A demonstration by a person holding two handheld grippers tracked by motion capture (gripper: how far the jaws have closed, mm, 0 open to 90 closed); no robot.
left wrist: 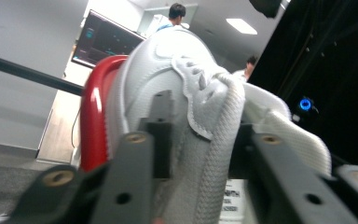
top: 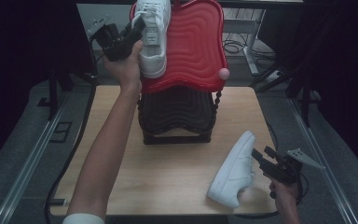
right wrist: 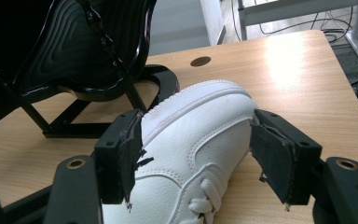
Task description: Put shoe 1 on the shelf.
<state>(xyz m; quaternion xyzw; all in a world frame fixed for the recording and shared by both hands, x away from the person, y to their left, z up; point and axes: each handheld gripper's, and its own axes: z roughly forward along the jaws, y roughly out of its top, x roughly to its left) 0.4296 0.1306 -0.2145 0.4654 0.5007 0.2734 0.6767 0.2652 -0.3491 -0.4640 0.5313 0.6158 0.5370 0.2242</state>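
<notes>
Letting go with the left gripper (top: 137,29) — jaws spread around the collar of the upper shoe (top: 153,35), resting on the red tray (top: 200,46). Straddling the lower shoe (right wrist: 191,140) with the right gripper (right wrist: 193,158) — pads apart, readying a pinch.

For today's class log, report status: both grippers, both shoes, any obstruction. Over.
Left gripper at the shoe on the red shelf, jaws open around its collar. Right gripper open astride the shoe on the table. Nothing blocking.
</notes>
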